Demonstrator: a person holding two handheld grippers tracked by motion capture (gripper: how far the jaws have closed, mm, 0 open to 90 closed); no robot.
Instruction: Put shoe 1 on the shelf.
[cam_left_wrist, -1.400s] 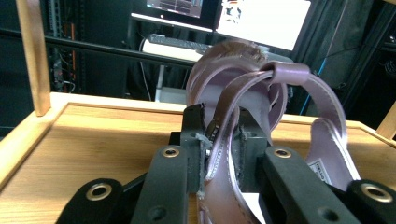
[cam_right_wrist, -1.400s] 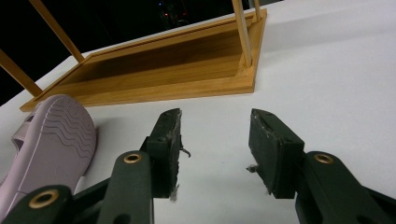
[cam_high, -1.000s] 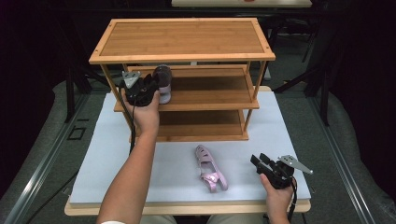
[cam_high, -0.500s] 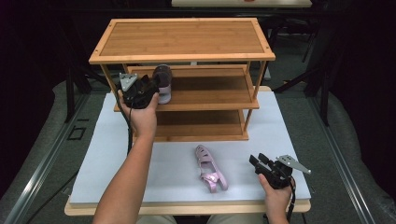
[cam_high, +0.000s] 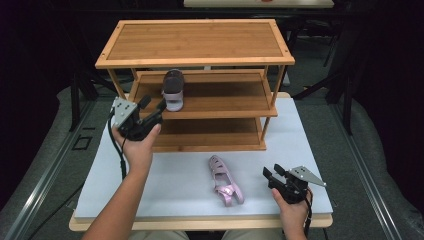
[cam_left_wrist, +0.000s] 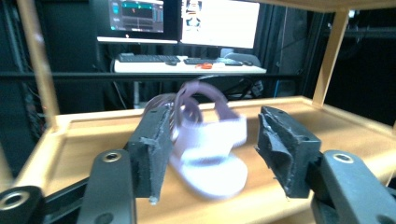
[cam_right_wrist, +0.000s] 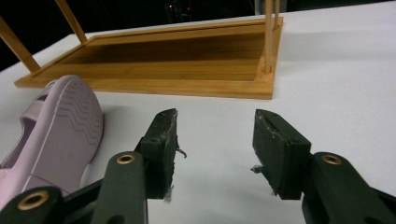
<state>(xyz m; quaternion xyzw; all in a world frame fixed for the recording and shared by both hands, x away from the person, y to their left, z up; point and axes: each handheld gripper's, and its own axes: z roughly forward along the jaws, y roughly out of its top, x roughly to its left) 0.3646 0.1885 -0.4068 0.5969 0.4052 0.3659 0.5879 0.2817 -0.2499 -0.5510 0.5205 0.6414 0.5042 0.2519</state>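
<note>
On a white table (cam_high: 165, 190) in a dark room, a bamboo rack (cam_high: 195, 45) stands; the left gripper (cam_high: 152, 107) has just been opening, and both it and the right gripper (cam_high: 270, 175) gape empty.

White tabletop (cam_high: 165, 185) on wood-edged table, grey floor around it. In left gripper view, beyond rack: 2 lit monitors (cam_left_wrist: 219, 21) side by side above pale desk (cam_left_wrist: 187, 67), dark keyboard (cam_left_wrist: 144, 58) on desk, small red object (cam_left_wrist: 203, 66) near its middle. Black metal stand legs (cam_high: 82, 90) left of table in high view; more dark legs at right. Surroundings dark.
</note>
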